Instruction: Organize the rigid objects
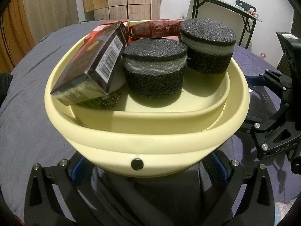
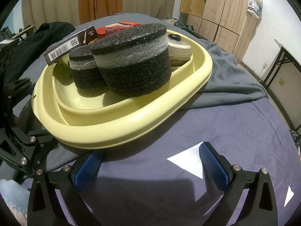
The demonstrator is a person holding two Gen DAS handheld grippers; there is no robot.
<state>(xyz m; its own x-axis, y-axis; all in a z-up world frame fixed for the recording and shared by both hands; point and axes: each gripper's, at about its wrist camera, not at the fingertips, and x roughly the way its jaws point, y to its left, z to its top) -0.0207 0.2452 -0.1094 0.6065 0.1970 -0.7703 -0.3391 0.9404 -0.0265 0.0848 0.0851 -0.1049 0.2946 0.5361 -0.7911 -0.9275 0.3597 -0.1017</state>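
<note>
A pale yellow collapsible basin [image 1: 150, 135] [image 2: 122, 131] sits on a bed. It holds two black foam cylinders [image 1: 154, 69] [image 1: 208, 47], a dark box with a barcode [image 1: 90, 64] [image 2: 64, 50], a red packet [image 1: 156, 29], a bead chain [image 1: 111, 101] and a cream round device [image 2: 178, 47]. My left gripper [image 1: 147, 167] is open, its blue pads either side of the basin's near wall, under the rim. My right gripper [image 2: 152, 162] is open over the purple sheet, empty, its left finger tip just under the rim. It also shows at the right edge of the left wrist view [image 1: 272, 113].
A purple sheet [image 2: 225, 122] covers the bed, with a grey blanket [image 2: 231, 75] beyond the basin and dark clothing [image 2: 28, 43] at the far left. A white paper scrap [image 2: 190, 162] lies between my right fingers. A wooden wardrobe [image 2: 222, 9] and a black folding table [image 1: 222, 5] stand by the walls.
</note>
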